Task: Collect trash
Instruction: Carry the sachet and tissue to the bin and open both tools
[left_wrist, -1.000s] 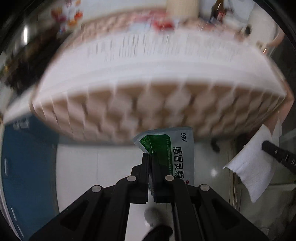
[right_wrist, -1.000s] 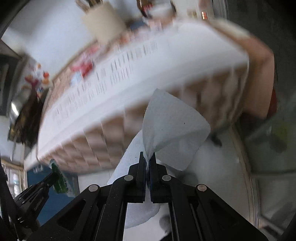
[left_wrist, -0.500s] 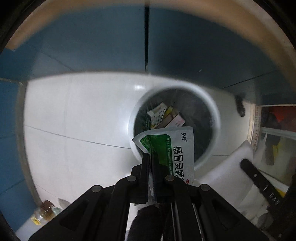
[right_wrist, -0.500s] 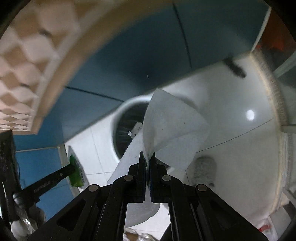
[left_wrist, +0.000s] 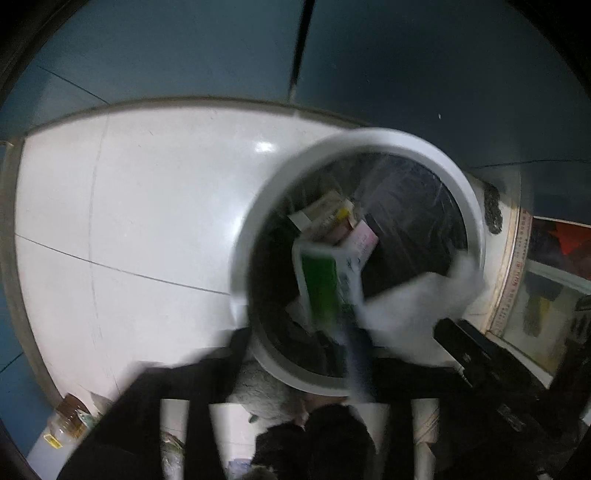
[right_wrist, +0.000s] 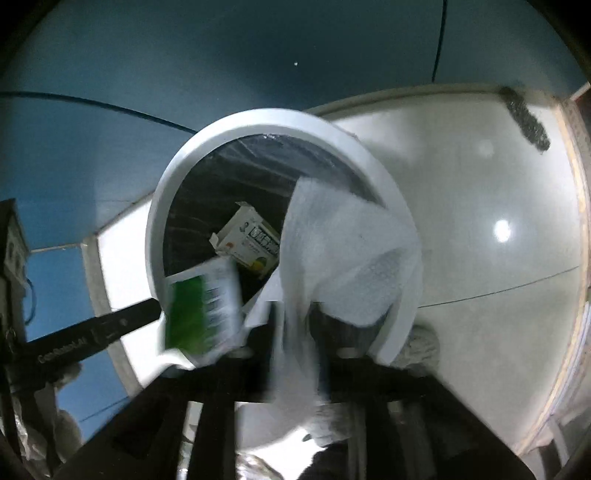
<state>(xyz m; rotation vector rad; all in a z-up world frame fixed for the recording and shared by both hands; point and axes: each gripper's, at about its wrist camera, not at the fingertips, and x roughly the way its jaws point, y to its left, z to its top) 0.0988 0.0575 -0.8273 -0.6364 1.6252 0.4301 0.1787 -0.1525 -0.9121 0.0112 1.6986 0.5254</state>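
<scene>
Dropping step: sachet and tissue hang blurred over the bin; whether either gripper grasps, I cannot tell. Next, withdraw both.

White tiled floor, blue cabinets

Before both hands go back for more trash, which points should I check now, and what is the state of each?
1. Packet over the bin opening: ok.
2. Tissue over the opening: ok.
3. Left claw has let go of the packet: cannot tell, blurred.
4. Right claw has let go of the tissue: cannot tell, blurred.
5. Bin has room; only boxes lie at the bottom: ok.
</scene>
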